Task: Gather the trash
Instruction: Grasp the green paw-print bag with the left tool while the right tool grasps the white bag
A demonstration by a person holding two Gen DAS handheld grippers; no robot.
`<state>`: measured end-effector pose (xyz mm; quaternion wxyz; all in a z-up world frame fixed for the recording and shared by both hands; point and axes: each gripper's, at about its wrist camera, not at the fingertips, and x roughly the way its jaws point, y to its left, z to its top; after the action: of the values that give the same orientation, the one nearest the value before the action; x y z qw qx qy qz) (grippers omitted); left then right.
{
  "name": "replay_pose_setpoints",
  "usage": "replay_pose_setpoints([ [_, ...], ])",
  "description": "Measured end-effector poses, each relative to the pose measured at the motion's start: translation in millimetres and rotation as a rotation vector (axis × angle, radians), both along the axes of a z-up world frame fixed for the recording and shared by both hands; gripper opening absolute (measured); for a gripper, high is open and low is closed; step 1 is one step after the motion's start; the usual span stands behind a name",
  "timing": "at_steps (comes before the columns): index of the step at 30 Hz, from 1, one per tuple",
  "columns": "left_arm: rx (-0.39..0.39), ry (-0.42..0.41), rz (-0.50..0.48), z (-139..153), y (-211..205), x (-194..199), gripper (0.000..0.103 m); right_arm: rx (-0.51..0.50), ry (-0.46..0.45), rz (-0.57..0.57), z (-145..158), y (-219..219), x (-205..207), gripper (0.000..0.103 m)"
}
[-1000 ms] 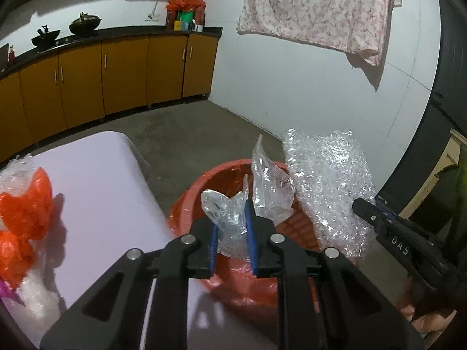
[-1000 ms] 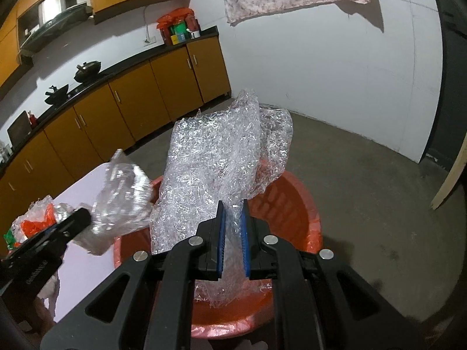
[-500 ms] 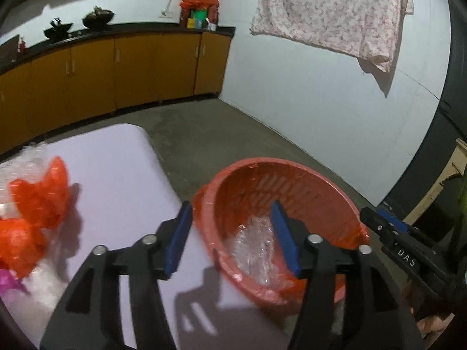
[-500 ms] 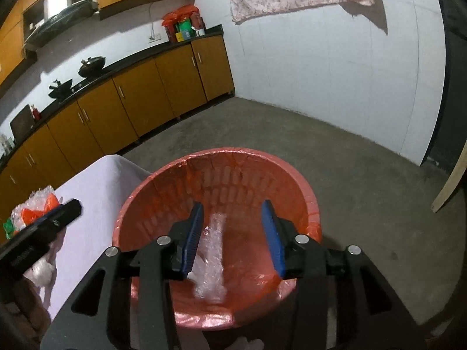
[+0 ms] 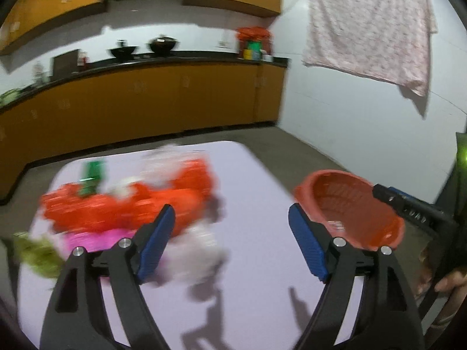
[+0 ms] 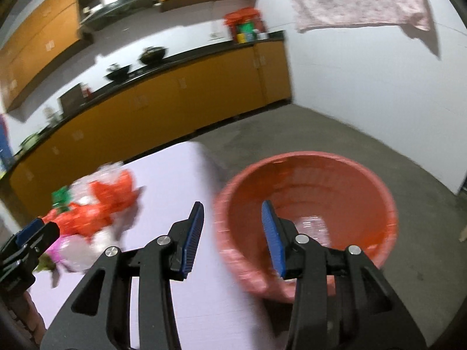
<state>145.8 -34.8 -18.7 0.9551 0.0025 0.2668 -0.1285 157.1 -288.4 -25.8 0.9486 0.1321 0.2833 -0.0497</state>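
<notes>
In the left wrist view, the left tongs (image 5: 232,243) are seen with their blue pads spread wide and the jaws opening; nothing is held between them, only bare lilac table (image 5: 256,192). A blurred heap of trash (image 5: 125,207), orange-red plastic with pale film, a pink piece and a green scrap, lies on the table in the left half of the frame, just beyond and partly behind the left pad. The orange basket (image 5: 350,204) is seen at the right of the frame, beside the table's edge and beyond the right pad, with a bit of clear film at its bottom. The right tongs (image 5: 408,207) enter from the right edge, across the basket's rim.

In the right wrist view, the right tongs (image 6: 232,234) are parted partway and empty. The basket (image 6: 306,180) fills the lower right, its left rim seen in the gap between the pads, clear film lying inside. The trash (image 6: 99,204) is found at the left middle, well apart from these tongs, and the left tongs (image 6: 32,239) are seen at the left edge, close by it.
</notes>
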Motion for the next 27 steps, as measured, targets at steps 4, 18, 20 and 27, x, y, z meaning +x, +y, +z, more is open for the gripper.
replay_pose_setpoints([
  [4,0.039,-0.022,0.144,2.2,54.2,-14.5,0.079,0.004,0.008,0.140,-0.2,58.9,12.6,0.043],
  [18,0.003,0.082,0.436,-27.9,181.6,-13.4,0.079,0.023,0.145,0.323,-30.3,184.5,79.7,0.042],
  [20,-0.004,0.092,0.444,-34.3,187.7,-14.4,0.079,0.019,0.173,0.323,-38.5,190.5,85.0,0.042],
  [27,0.013,0.111,0.429,-45.4,181.6,1.7,0.079,-0.035,0.243,0.333,-60.9,196.6,86.4,0.043],
])
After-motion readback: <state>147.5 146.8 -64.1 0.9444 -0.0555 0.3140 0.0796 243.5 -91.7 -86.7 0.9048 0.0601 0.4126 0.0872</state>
